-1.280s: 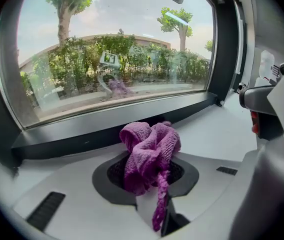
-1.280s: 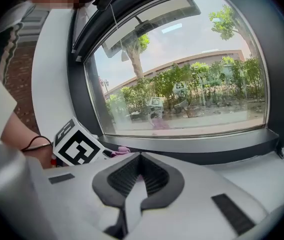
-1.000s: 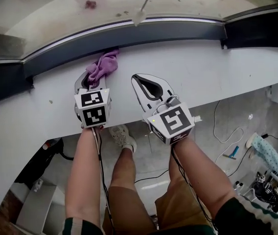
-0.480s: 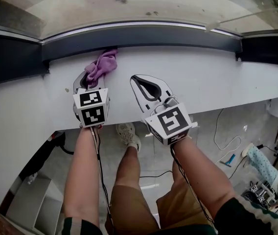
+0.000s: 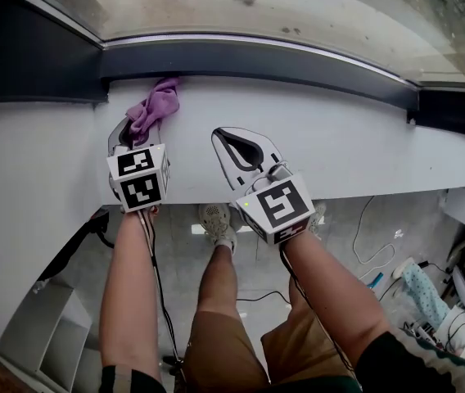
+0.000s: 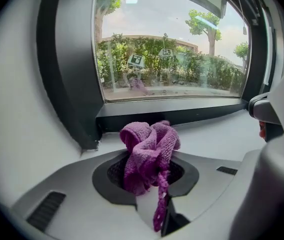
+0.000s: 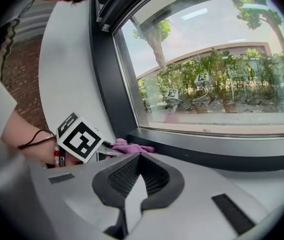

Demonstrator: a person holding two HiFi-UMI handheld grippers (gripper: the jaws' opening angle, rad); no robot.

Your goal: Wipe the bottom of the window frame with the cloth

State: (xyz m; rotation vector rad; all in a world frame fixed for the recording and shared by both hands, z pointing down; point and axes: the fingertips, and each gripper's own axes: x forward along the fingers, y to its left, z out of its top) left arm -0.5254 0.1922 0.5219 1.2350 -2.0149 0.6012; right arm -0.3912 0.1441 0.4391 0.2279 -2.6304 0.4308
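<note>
While the cloth (image 5: 157,101) is being gripped by the closed left gripper (image 5: 137,131) against the left corner of the window frame (image 5: 282,60), firm pressure and a slow rightward stroke along its bottom edge are arguably being called for. The right gripper (image 5: 226,135) is being held shut and empty.

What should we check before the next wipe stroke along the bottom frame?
1. Cloth held: ok. The left gripper is shut on the purple cloth.
2. Cloth at the bottom frame: ok. The bunch sits against it near the left corner. How hard it presses: cannot tell.
3. Cloth spread for wiping: not ok. It is bunched, with a strand hanging down between the jaws.
4. Right gripper out of the way: ok. It is shut, empty, over the white sill and back from the frame.
5. Path rightward along the frame: ok. Nothing lies there in the head view.
</note>
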